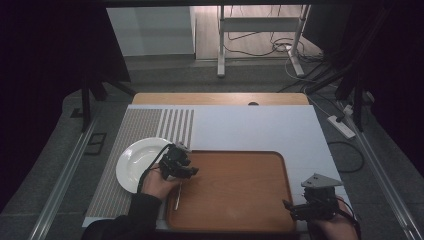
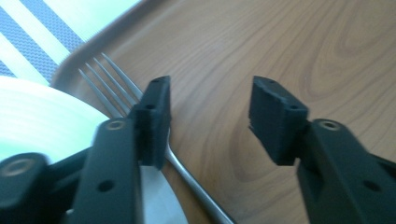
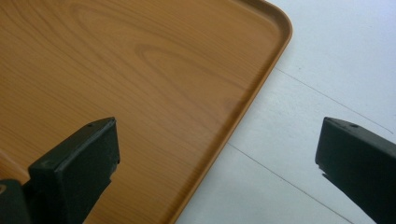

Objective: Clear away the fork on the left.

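A metal fork [image 2: 109,81] lies on the wooden tray [image 2: 289,42], near the tray's left rim, with its tines pointing away. My left gripper [image 2: 210,93] hovers just over it, open; the fork's neck passes under the left finger [image 2: 156,119] and nothing sits between the pads. From above, the left gripper [image 1: 192,171] is at the tray's [image 1: 235,190] left edge, next to the white plate [image 1: 137,162], with the fork [image 1: 176,197] below it. My right gripper [image 1: 289,205] stands wide open over the tray's near right corner [image 3: 261,88], empty.
The plate [image 2: 32,116] rests on a grey striped placemat [image 1: 145,125] left of the tray. A white table surface [image 3: 327,70] surrounds the tray to the right and behind. Beyond the table are a desk frame [image 1: 220,45] and floor cables.
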`<act>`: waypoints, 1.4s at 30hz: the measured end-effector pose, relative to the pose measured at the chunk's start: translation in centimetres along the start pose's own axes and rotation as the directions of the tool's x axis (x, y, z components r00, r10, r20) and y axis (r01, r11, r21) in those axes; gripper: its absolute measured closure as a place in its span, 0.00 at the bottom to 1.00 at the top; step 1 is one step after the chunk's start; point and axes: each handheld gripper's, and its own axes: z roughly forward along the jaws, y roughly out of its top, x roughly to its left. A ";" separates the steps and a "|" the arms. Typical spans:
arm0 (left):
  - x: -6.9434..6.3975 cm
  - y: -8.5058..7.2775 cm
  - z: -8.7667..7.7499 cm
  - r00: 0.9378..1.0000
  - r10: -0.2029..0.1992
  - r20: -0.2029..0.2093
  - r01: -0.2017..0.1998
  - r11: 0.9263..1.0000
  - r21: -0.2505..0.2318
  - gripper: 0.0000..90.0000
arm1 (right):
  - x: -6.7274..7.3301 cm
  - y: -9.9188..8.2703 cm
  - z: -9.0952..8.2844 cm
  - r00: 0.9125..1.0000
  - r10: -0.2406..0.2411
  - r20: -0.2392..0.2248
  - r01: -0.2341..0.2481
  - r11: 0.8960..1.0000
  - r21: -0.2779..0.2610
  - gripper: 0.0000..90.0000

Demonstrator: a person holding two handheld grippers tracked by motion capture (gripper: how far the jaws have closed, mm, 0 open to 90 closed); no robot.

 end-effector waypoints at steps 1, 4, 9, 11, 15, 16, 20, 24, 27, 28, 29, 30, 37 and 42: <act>0.1 0.0 -0.1 1.000 0.002 -0.005 -0.002 1.000 -0.008 0.50 | 0.0 0.0 0.0 1.000 0.001 0.000 -0.001 1.000 0.000 0.00; 0.4 -0.2 -0.4 1.000 -0.005 0.002 0.006 0.999 -0.032 0.41 | -0.1 0.0 0.0 1.000 0.007 -0.001 -0.007 1.000 -0.004 0.00; 0.7 -0.4 -1.2 1.000 -0.014 0.027 0.016 0.997 -0.076 0.24 | -0.2 0.0 -0.1 1.000 0.021 -0.007 -0.021 1.000 -0.011 0.00; 0.6 -0.5 -1.4 1.000 -0.003 0.024 0.005 0.997 -0.080 0.18 | -0.2 0.0 -0.1 1.000 0.020 -0.008 -0.020 1.000 -0.013 0.00; 0.6 -0.9 -1.8 1.000 0.005 0.029 -0.002 0.994 -0.105 0.09 | -0.3 -0.1 -0.1 0.999 0.031 -0.012 -0.031 0.999 -0.017 0.00; 0.6 -1.0 -1.9 1.000 0.006 0.026 -0.003 0.993 -0.116 0.07 | -0.3 -0.1 -0.1 0.999 0.033 -0.012 -0.033 0.999 -0.016 0.00; 0.8 -1.4 -2.2 0.999 0.001 0.033 0.004 0.990 -0.143 0.01 | -0.3 0.0 -0.1 0.999 0.033 -0.013 -0.033 0.999 -0.015 0.00; 1.1 -1.9 -2.6 0.999 0.008 0.040 -0.001 0.986 -0.166 0.00 | -0.3 0.0 -0.1 0.999 0.035 -0.012 -0.035 0.999 -0.014 0.00; 1.0 -2.1 -2.9 0.999 0.037 0.034 -0.029 0.980 -0.196 0.00 | -0.4 -0.1 -0.2 0.999 0.039 -0.023 -0.039 0.999 -0.024 0.00; 1.0 -2.2 -3.1 0.999 0.044 0.025 -0.038 0.980 -0.196 0.00 | -0.4 -0.1 -0.3 0.999 0.038 -0.026 -0.038 0.999 -0.029 0.00; 1.0 -2.2 -3.2 0.999 0.045 0.020 -0.041 0.980 -0.195 0.00 | -0.4 -0.1 -0.3 0.999 0.038 -0.028 -0.039 0.999 -0.035 0.00; 1.0 -2.3 -3.3 0.999 0.040 0.019 -0.036 0.979 -0.199 0.00 | -0.4 -0.1 -0.3 0.999 0.038 -0.029 -0.039 0.999 -0.036 0.00; 1.2 -3.6 -4.2 0.999 0.035 0.031 -0.026 0.971 -0.239 0.00 | -0.5 -0.1 -0.3 0.998 0.043 -0.034 -0.044 0.998 -0.038 0.00; 1.5 -4.6 -5.0 1.000 0.017 0.013 -0.014 0.971 -0.239 0.00 | -0.4 -0.1 -0.3 0.999 0.039 -0.038 -0.041 0.998 -0.041 0.00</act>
